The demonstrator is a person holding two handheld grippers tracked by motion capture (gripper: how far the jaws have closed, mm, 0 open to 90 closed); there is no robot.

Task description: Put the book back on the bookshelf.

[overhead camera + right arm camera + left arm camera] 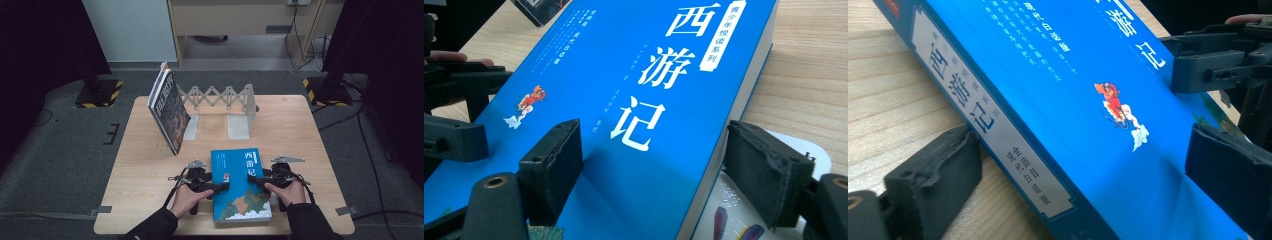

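A blue paperback book [240, 185] with large white Chinese characters on its cover lies at the near edge of the wooden table [295, 125], in front of the white accordion-style bookend rack [220, 97] that stands at the table's far side. Its spine faces the person's left. A small red-and-white figure on a cloud is printed near the cover's middle.

The left gripper [222, 186] sits at the book's spine side, held by the left hand [186, 199]. In the left gripper view, one black padded jaw lies on the blue cover and the other is down at the table by the spine, so the jaws bracket the book's thickness; the lower pad sits just beside the spine, and I cannot tell whether the pads press on it.

The right gripper [254, 178] meets the book's opposite long edge, held by the right hand [287, 192]. In the right gripper view, one foam pad [553, 167] rests on the cover beside the white title, and the other sits just off the page edge, below it, with a narrow gap visible. The jaws stand partly apart around the book's edge rather than clamped tight. Under that corner lies a white card with coloured feather-like marks [734, 220].

A second, dark-covered book [167, 110] leans tilted against the rack's left end, well apart from the blue book.
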